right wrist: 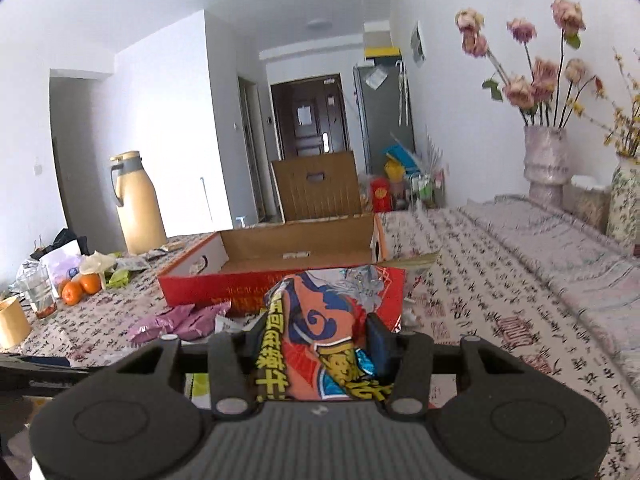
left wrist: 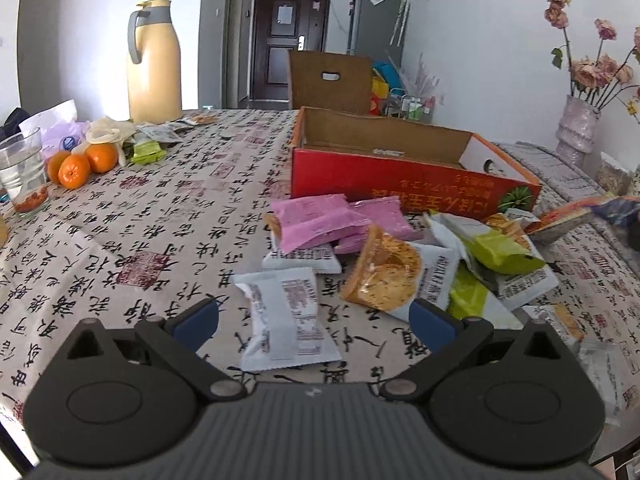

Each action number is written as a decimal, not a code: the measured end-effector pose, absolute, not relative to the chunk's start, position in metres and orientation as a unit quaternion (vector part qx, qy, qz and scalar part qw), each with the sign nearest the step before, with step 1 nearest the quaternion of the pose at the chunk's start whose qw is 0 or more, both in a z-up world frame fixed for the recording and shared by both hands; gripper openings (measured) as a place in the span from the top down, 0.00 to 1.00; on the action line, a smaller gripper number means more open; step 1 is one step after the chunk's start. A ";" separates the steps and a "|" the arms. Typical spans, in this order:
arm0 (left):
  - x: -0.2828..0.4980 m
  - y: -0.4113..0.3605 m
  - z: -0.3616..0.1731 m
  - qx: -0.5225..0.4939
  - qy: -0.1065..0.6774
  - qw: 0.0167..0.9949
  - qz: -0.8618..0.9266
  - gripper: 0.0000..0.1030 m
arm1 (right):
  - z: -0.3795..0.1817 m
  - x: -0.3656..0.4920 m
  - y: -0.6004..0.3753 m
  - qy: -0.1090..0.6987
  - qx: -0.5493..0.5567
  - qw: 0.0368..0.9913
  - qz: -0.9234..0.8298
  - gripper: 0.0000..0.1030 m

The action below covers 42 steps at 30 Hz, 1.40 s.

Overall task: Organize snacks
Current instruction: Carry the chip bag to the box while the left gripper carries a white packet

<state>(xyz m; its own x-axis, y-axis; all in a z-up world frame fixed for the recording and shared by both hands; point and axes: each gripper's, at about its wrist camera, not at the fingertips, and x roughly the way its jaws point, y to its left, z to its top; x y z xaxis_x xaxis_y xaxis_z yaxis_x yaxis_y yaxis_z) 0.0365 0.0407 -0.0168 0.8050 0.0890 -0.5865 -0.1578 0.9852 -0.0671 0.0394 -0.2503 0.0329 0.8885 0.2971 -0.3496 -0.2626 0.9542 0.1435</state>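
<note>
Left wrist view
Left gripper (left wrist: 314, 322): held low over the desk (left wrist: 132, 220), fingers spread wide, nothing gripped.
White packet (left wrist: 286, 320): lies flat between the spread fingers at lower centre.
Snack pile (left wrist: 400, 248): pink, green and orange packets are heaped at centre right, just before the red box (left wrist: 400, 176).
Open room: the left half of the desk is bare cloth; oranges (left wrist: 80, 164) and a glass (left wrist: 24, 176) are kept at the far left edge.

Right wrist view
Right gripper (right wrist: 316, 344): closed on the orange snack bag (right wrist: 320, 332), which is crumpled between the fingers.
Red box: open-topped at frame centre, its near wall just beyond the bag.
Step in hand, judged: the bag is best lifted over the near wall, then released inside.
Edges: a raised flap (right wrist: 316, 184) stands behind the box; the vases (right wrist: 546, 160) at right are well apart.
</note>
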 end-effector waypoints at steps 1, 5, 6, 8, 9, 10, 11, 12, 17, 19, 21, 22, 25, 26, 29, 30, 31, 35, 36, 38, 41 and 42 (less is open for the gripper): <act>0.038 0.042 -0.017 -0.057 0.308 0.947 0.066 0.00 | 0.035 0.036 -0.250 0.183 0.045 0.972 0.141 0.55; 0.044 0.045 -0.020 -0.053 0.318 0.944 0.074 0.00 | 0.043 0.024 -0.252 0.166 0.039 0.977 0.131 0.55; 0.046 0.046 -0.021 -0.053 0.320 0.943 0.076 0.00 | 0.046 0.022 -0.253 0.162 0.038 0.978 0.128 0.55; 0.050 0.047 -0.023 -0.055 0.326 0.940 0.081 0.00 | 0.049 0.019 -0.254 0.155 0.037 0.979 0.123 0.55; 0.051 0.048 -0.024 -0.056 0.329 0.939 0.083 0.00 | 0.050 0.018 -0.255 0.154 0.036 0.980 0.120 0.55; 0.053 0.049 -0.025 -0.058 0.332 0.938 0.085 0.00 | 0.050 0.018 -0.255 0.155 0.035 0.980 0.118 0.55; 0.055 0.049 -0.026 -0.058 0.335 0.936 0.087 0.00 | 0.049 0.018 -0.255 0.157 0.035 0.980 0.116 0.55; 0.057 0.050 -0.028 -0.059 0.337 0.935 0.091 0.00 | 0.048 0.019 -0.256 0.160 0.036 0.980 0.114 0.55; 0.064 0.054 -0.036 -0.062 0.353 0.927 0.108 0.00 | 0.039 0.026 -0.251 0.177 0.039 0.976 0.118 0.55; 0.067 0.055 -0.038 -0.063 0.356 0.926 0.113 0.03 | 0.036 0.029 -0.248 0.182 0.040 0.975 0.121 0.55; 0.070 0.055 -0.040 -0.065 0.360 0.924 0.114 0.08 | 0.033 0.032 -0.248 0.186 0.041 0.974 0.123 0.55; 0.071 0.056 -0.041 -0.066 0.362 0.923 0.114 0.13 | 0.031 0.033 -0.247 0.189 0.041 0.973 0.124 0.55; 0.073 0.056 -0.042 -0.066 0.360 0.924 0.114 0.24 | 0.027 0.036 -0.247 0.195 0.044 0.972 0.126 0.55; 0.072 0.055 -0.041 -0.066 0.357 0.925 0.111 0.33 | 0.025 0.037 -0.248 0.196 0.045 0.971 0.126 0.55; 0.071 0.055 -0.039 -0.068 0.352 0.928 0.100 0.60 | 0.022 0.041 -0.248 0.201 0.048 0.970 0.128 0.55; 0.071 0.055 -0.038 -0.069 0.351 0.928 0.101 0.60 | 0.021 0.042 -0.249 0.202 0.048 0.970 0.129 0.55; 0.070 0.055 -0.038 -0.070 0.349 0.929 0.104 0.60 | 0.020 0.043 -0.249 0.204 0.049 0.969 0.130 0.55; 0.068 0.051 -0.036 -0.063 0.343 0.931 0.104 0.60 | 0.016 0.047 -0.248 0.209 0.051 0.967 0.133 0.55; 0.067 0.050 -0.034 -0.061 0.339 0.933 0.102 0.60 | 0.016 0.048 -0.248 0.211 0.052 0.967 0.134 0.55; 0.064 0.047 -0.030 -0.056 0.332 0.937 0.097 0.60 | 0.014 0.049 -0.248 0.213 0.054 0.966 0.134 0.55; 0.059 0.044 -0.023 -0.050 0.320 0.941 0.094 0.60 | 0.013 0.050 -0.249 0.214 0.056 0.966 0.135 0.55; 0.058 0.043 -0.020 -0.050 0.316 0.943 0.092 0.60 | 0.013 0.051 -0.249 0.214 0.056 0.966 0.135 0.55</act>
<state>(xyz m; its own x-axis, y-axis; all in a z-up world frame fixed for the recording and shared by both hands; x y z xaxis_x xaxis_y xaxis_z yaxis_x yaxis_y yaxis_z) 0.0577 0.0432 -0.0196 0.7831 0.1426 -0.6053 -0.2056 0.9780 -0.0355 0.0511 -0.2493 0.0126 0.8717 0.2844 -0.3990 -0.2363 0.9574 0.1661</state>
